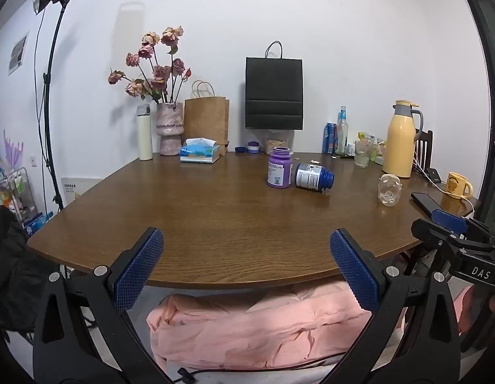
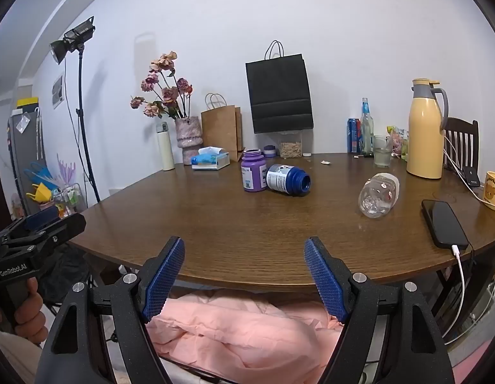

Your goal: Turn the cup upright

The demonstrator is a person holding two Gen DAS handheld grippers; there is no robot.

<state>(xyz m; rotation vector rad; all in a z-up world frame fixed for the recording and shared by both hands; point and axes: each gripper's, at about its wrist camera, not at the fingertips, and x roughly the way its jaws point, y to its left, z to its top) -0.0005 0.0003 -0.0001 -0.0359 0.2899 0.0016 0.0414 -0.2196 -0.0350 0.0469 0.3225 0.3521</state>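
Observation:
A clear glass cup (image 2: 378, 195) with small printed figures lies on its side on the brown table (image 2: 247, 233), right of centre; it also shows in the left wrist view (image 1: 389, 189). My right gripper (image 2: 244, 249) is open and empty at the table's near edge, well short and left of the cup. My left gripper (image 1: 247, 243) is open and empty at the near edge, far left of the cup. The right gripper's side shows in the left wrist view (image 1: 452, 233); the left gripper's side shows in the right wrist view (image 2: 39, 233).
A purple jar (image 2: 254, 170) stands next to a blue jar (image 2: 287, 180) lying on its side at mid table. A black phone (image 2: 444, 222) on a white cable lies at the right. A yellow jug (image 2: 425, 131), yellow mug (image 2: 493, 190), glass (image 2: 381, 151), bottles, bags, vase and tissue box (image 2: 210, 158) line the back.

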